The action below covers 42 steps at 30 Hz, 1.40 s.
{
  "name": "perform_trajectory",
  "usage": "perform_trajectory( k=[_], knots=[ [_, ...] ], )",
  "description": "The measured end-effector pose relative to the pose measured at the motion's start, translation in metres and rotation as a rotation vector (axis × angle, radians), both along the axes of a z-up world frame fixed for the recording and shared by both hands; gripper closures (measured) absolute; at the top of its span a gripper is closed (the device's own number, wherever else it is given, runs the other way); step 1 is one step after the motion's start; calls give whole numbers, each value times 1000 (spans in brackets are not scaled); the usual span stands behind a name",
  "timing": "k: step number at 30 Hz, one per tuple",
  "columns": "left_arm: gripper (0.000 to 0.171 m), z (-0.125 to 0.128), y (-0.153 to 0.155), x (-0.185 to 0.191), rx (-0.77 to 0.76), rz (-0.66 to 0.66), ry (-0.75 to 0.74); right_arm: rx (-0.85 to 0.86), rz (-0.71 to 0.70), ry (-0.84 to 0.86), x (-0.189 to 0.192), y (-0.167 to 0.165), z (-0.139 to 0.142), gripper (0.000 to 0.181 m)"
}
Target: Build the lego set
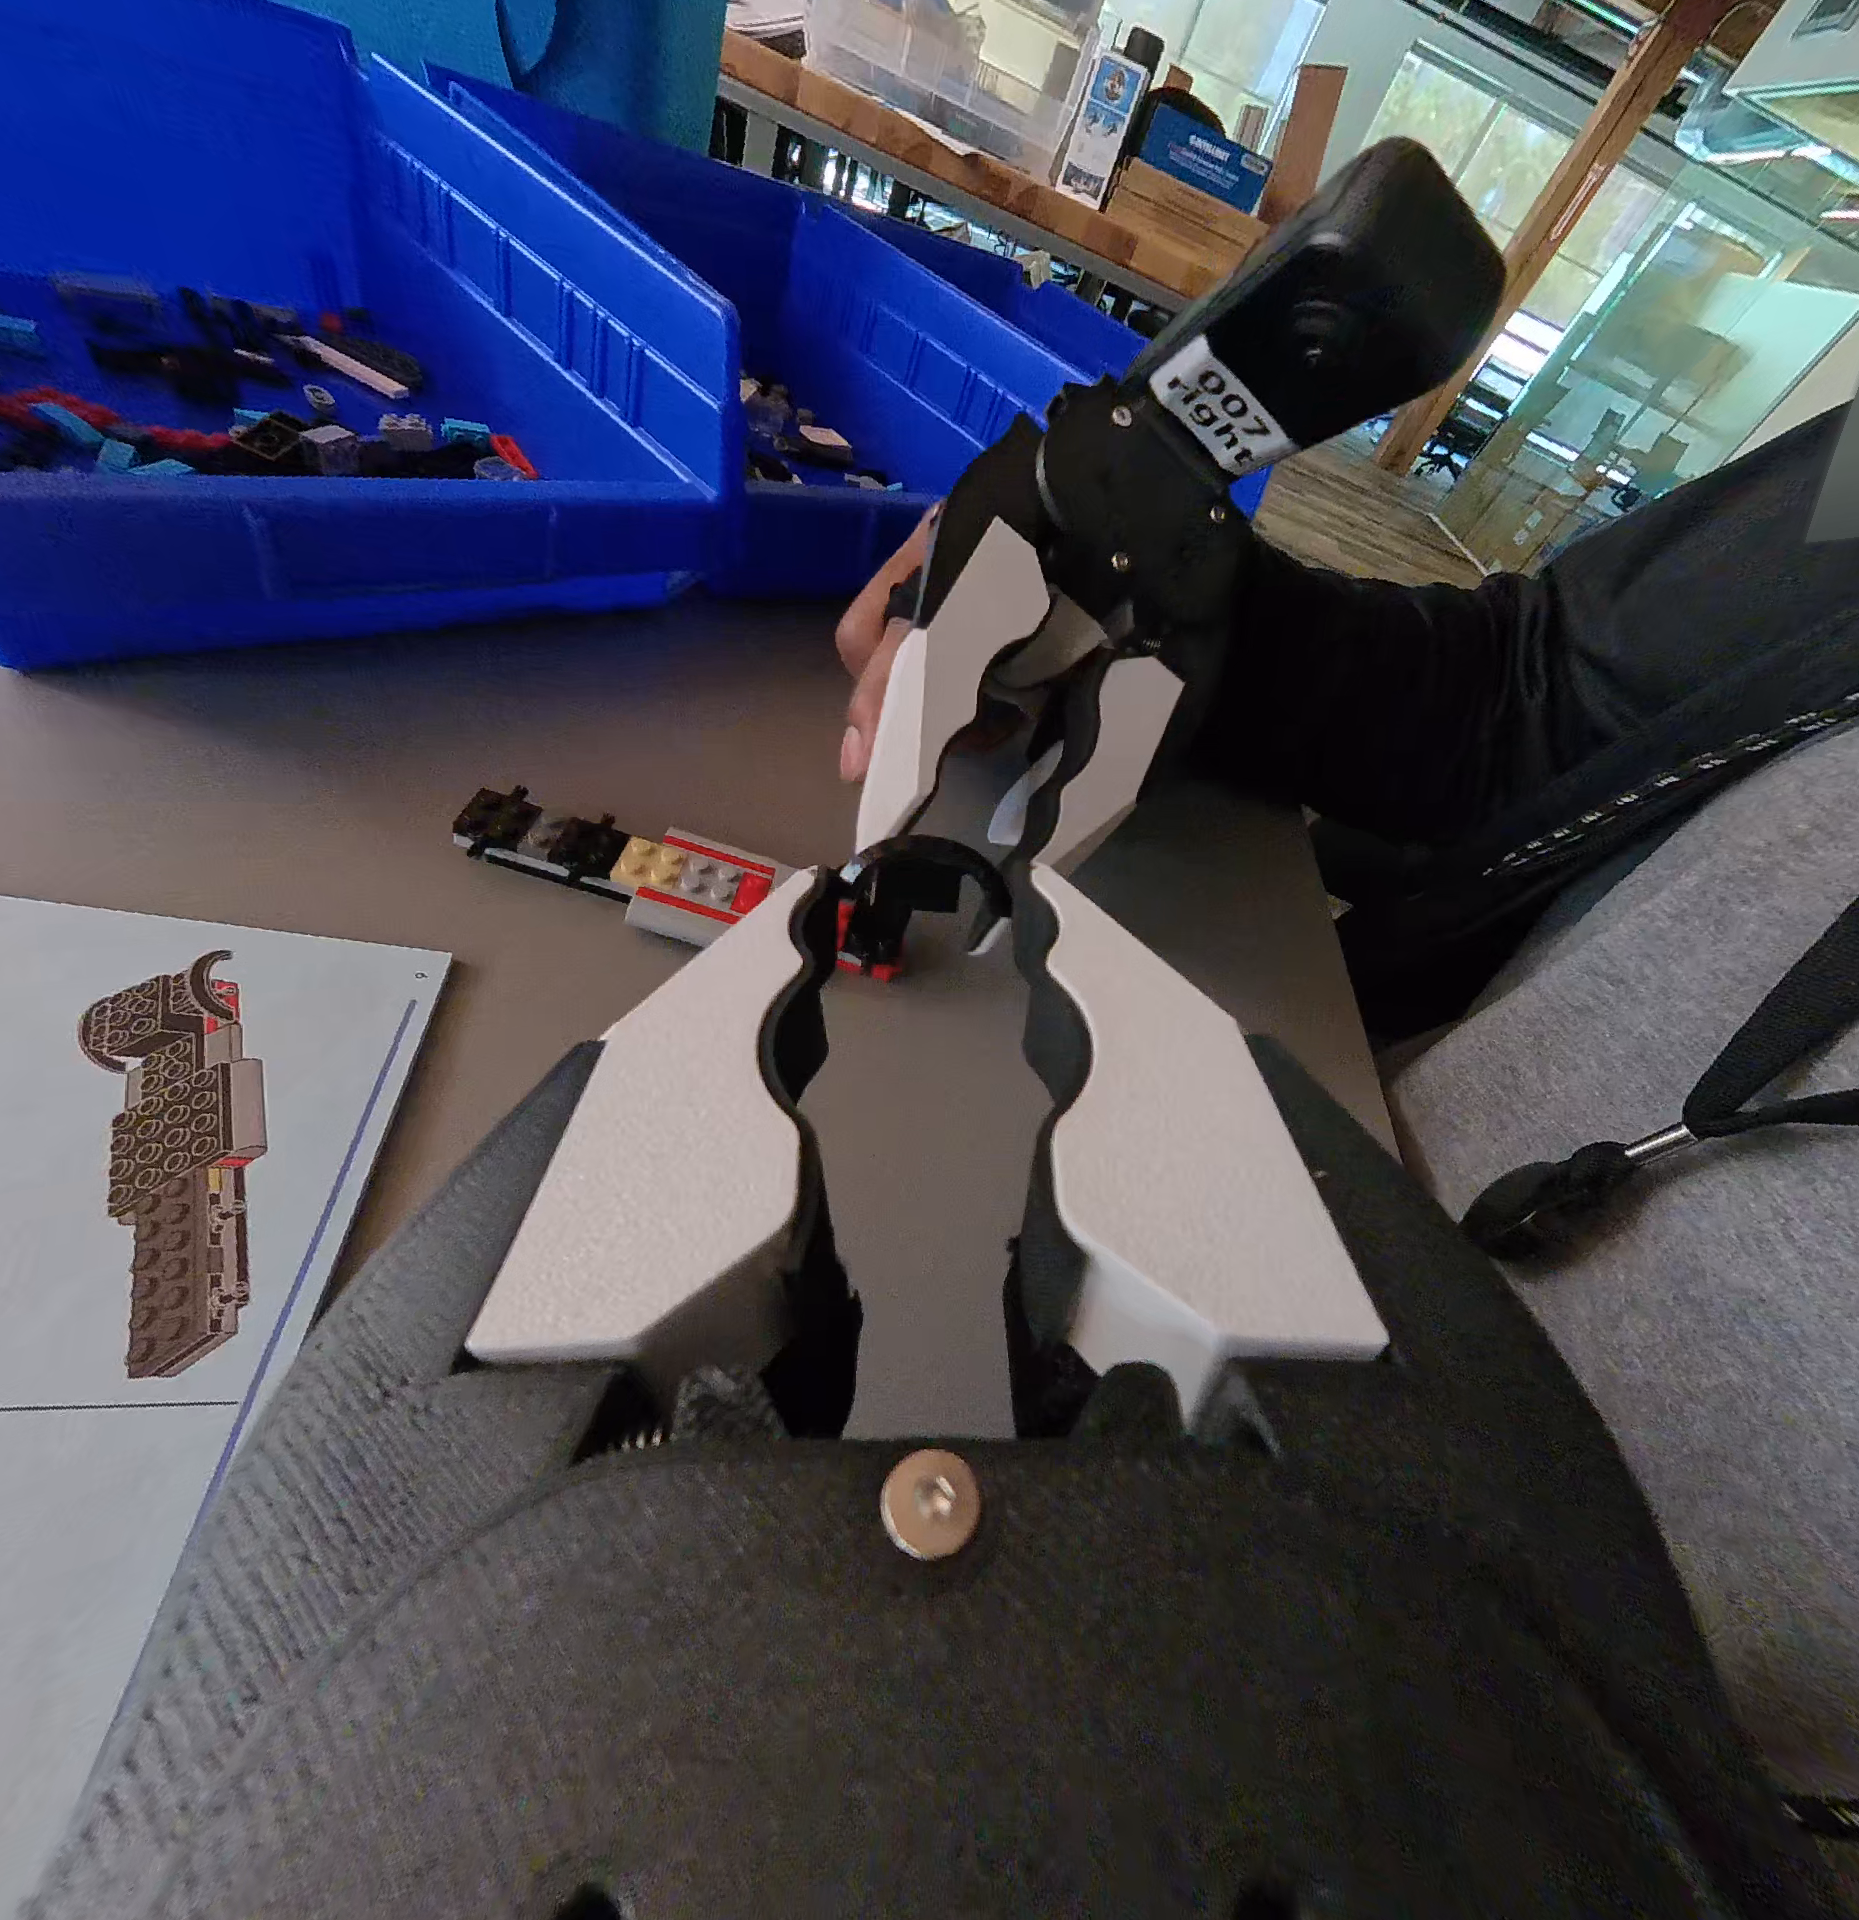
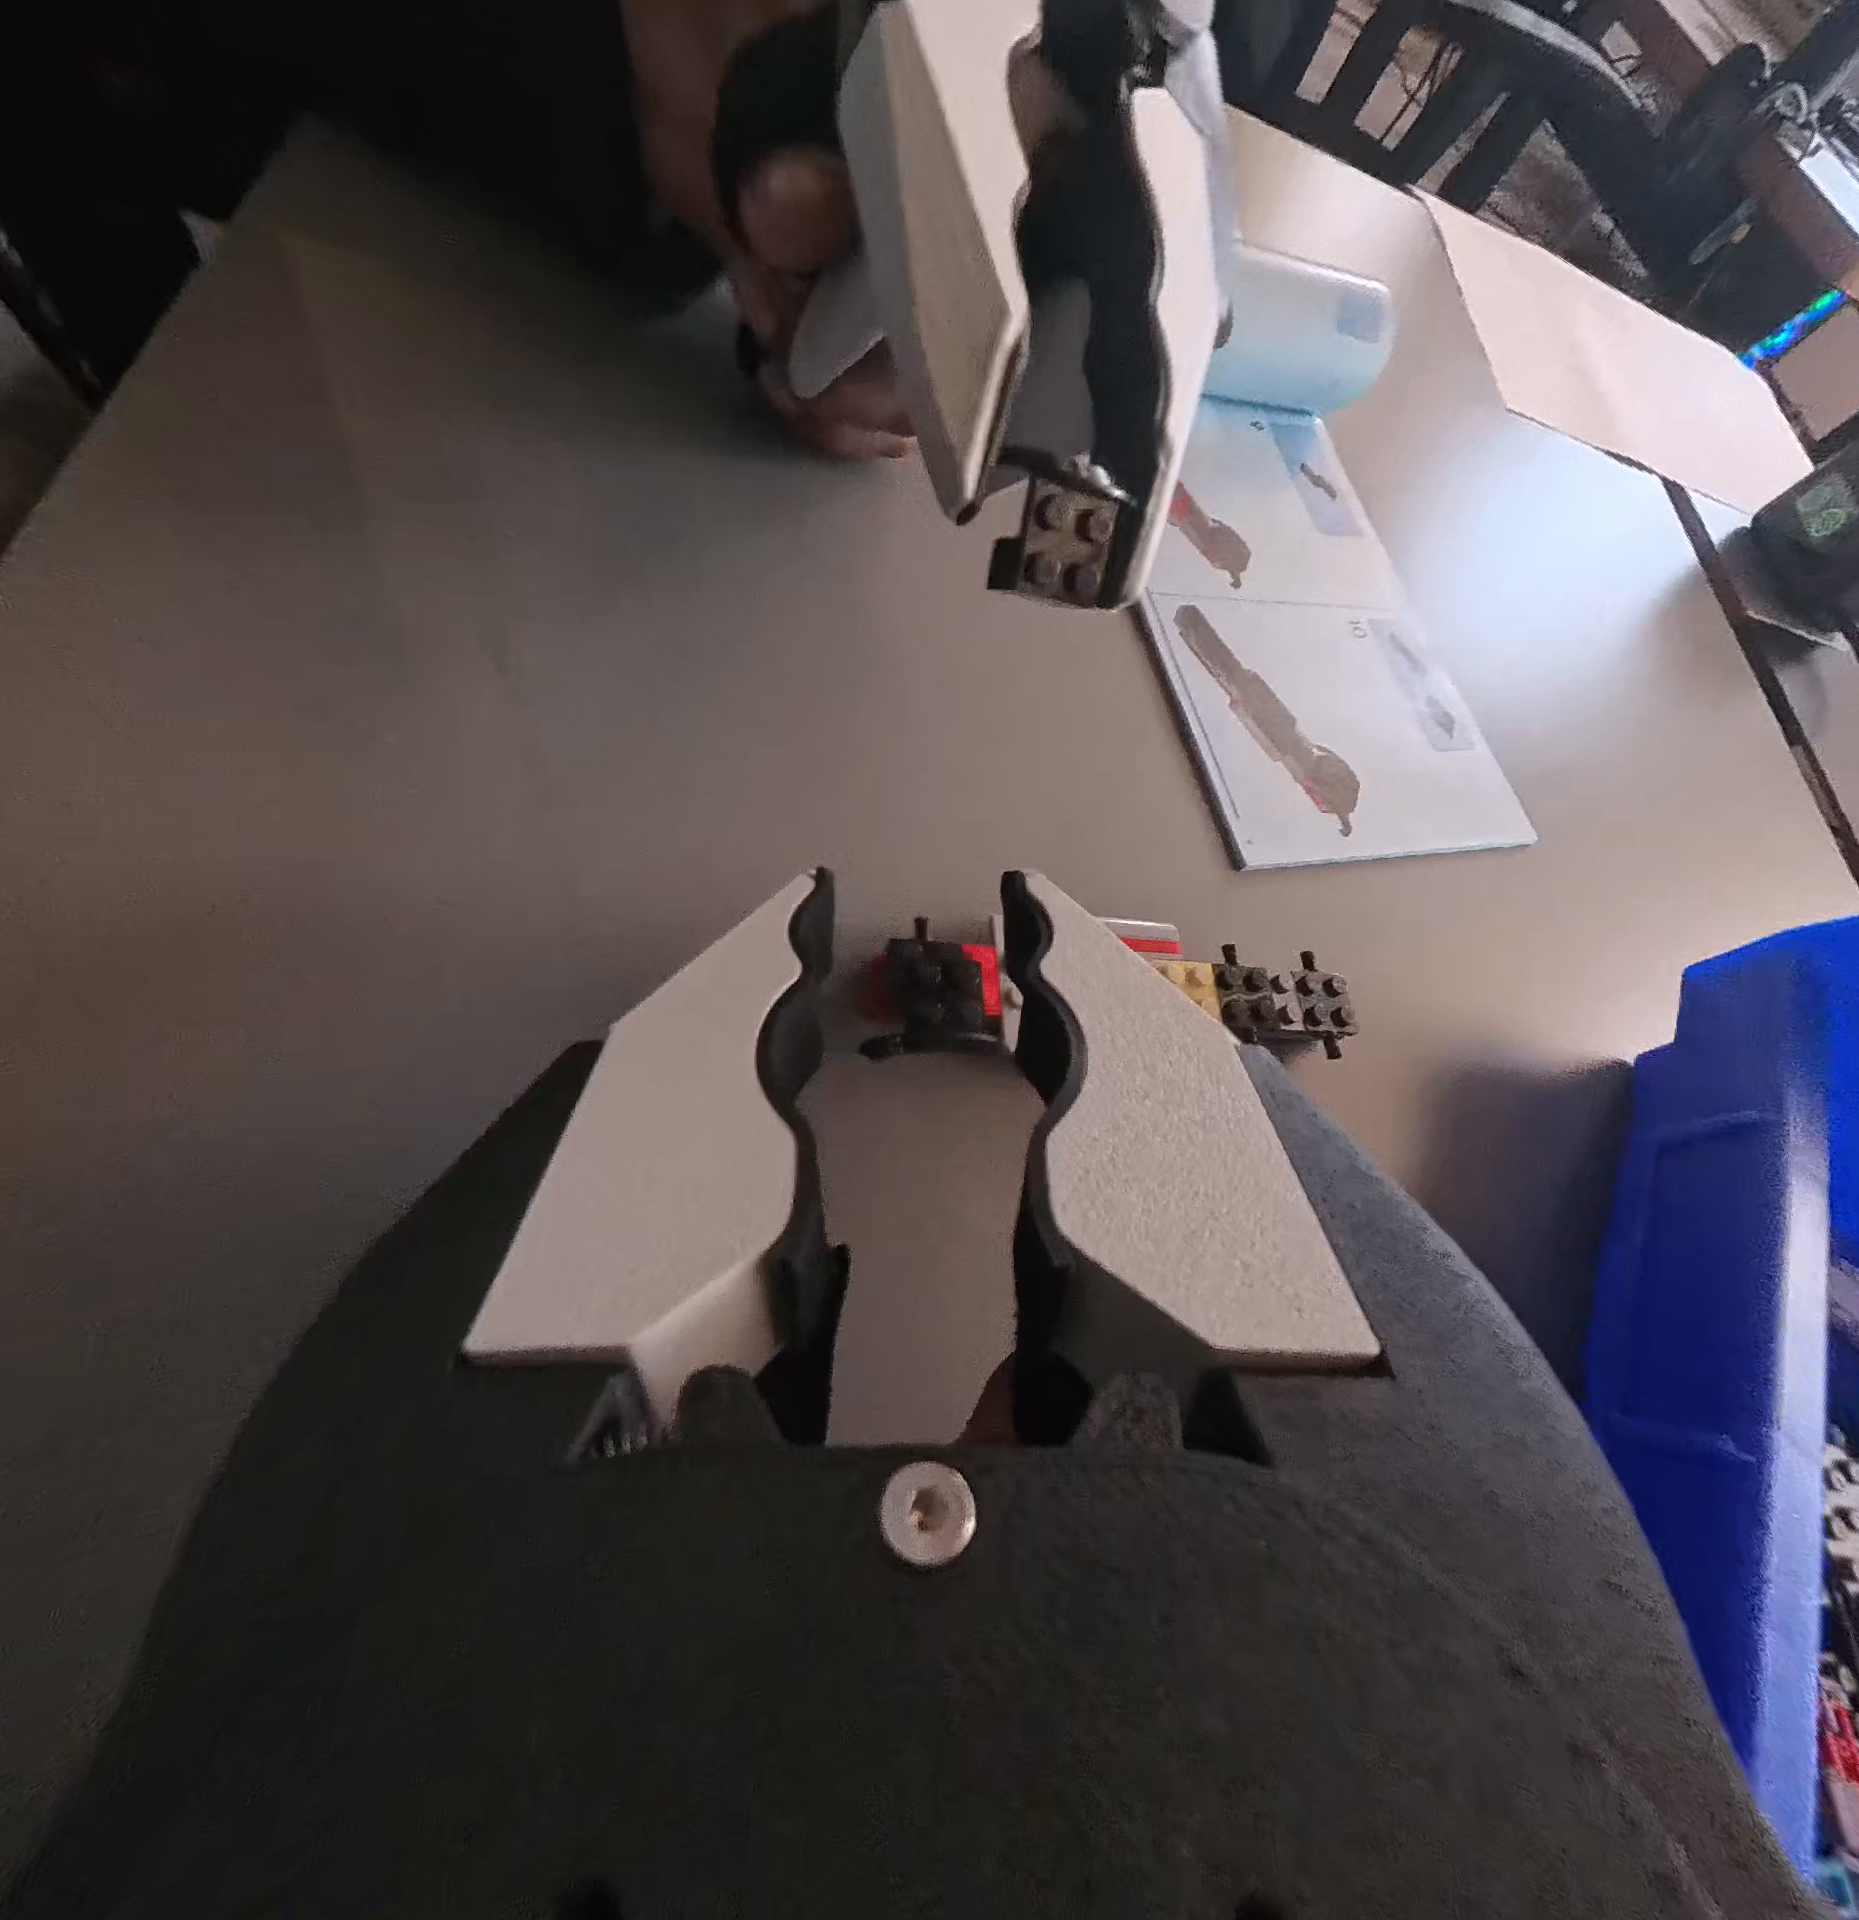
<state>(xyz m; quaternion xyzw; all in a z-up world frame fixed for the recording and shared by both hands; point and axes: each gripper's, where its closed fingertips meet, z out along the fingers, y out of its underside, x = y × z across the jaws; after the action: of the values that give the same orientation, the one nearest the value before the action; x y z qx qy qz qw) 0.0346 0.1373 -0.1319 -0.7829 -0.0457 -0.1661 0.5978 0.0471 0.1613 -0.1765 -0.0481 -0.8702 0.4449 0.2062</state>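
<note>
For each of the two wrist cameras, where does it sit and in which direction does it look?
Left wrist view: on the left tongs, facing across the table to the blue bins; own fingers grip a black piece, with the right tongs and a sleeve beyond.
Right wrist view: on the right tongs, looking down at the lego model; own fingers open, left tongs above.
Shared: both tongs, lego model, black piece, instruction booklet.

Both wrist cams sit low and close over the grey table [image 1: 281, 748], facing each other; both catch the lego build [image 1: 634, 868] between them, plus the other gripper.
</note>
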Motion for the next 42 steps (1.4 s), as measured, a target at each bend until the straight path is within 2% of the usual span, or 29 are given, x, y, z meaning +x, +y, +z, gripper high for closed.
perform_trajectory(
  k=[5, 9, 16, 20, 23, 26, 29, 31, 33, 39, 42],
  knots=[
    [139, 1, -1, 1, 7, -6, -1, -22, -27, -27, -3, 14, 9, 138],
    [139, 0, -1, 3, 4, -17, -3, -13, -55, -76, -4, 25, 5, 137],
    [139, -19, 4, 6, -124, -27, 13, 73, -49, -59, -2, 19, -11, 138],
    [139, -23, 7, 8, -145, -31, 26, 18, -58, -36, -5, 8, 1, 141],
    [139, -5, 9, 9, -40, -15, -101, -69, -90, 59, -9, -5, 19, 144],
    [139, 21, 11, 4, 130, 24, -336, -187, -154, 286, -15, -13, 47, 149],
    [139, 37, 10, -6, 281, 56, -573, -205, -170, 465, -12, -17, 61, 150],
    [139, 42, 9, -6, 340, 46, -675, -201, -206, 538, -14, -16, 68, 150],
    [139, 43, 10, -3, 348, 38, -697, -234, -216, 553, -14, -17, 75, 151],
    [139, 41, 14, 8, 325, 24, -633, -270, -189, 566, -9, -20, 82, 165],
    [135, 40, 13, 17, 293, -15, -543, -316, -164, 528, -6, -17, 85, 166]
  ],
)
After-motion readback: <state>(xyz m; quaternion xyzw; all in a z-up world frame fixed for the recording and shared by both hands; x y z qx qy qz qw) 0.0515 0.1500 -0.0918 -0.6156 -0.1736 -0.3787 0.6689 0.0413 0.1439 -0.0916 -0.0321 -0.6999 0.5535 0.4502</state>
